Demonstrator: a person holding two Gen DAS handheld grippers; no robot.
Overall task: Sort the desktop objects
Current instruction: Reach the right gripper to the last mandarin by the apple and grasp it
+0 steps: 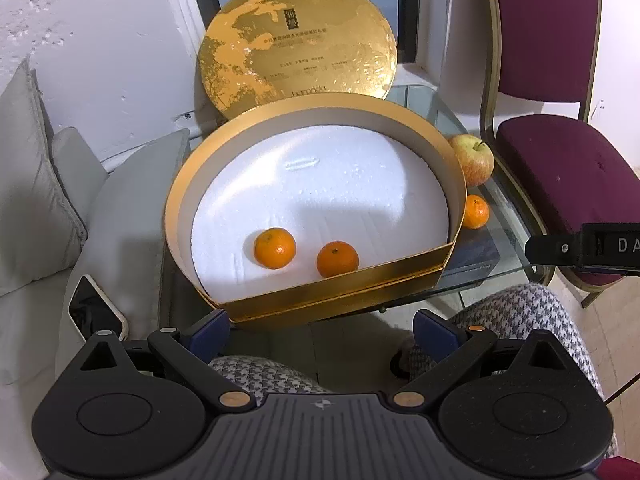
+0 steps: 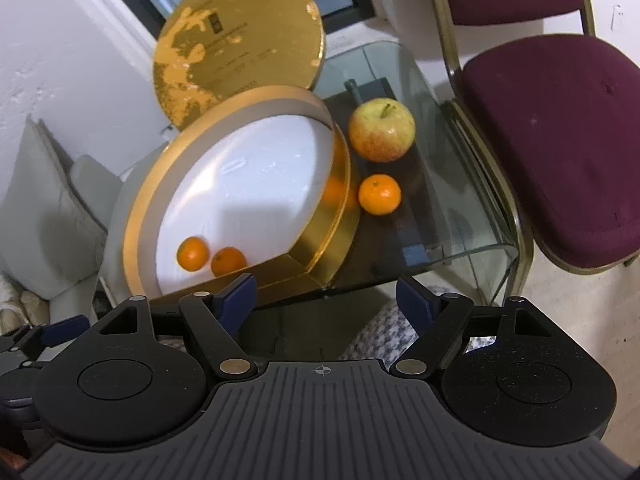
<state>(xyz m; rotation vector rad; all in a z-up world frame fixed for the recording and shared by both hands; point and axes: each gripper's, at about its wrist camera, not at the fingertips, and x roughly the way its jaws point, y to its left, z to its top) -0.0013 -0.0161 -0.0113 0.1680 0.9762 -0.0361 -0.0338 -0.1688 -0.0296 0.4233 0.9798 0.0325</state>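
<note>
Your right gripper [image 2: 325, 294], jaws wide and empty, faces the tangerine [image 2: 379, 194] ahead: light, soft-skinned, so grip its middle gently.

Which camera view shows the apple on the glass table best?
The right wrist view. There the apple is seen whole, with its stem, standing free on the glass table beyond the loose mandarin. In the left wrist view the gold box rim hides part of the apple.

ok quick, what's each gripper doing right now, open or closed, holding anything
Left gripper: open, tongs empty, short of the box.
Right gripper: open, tongs empty, nothing held.
</note>
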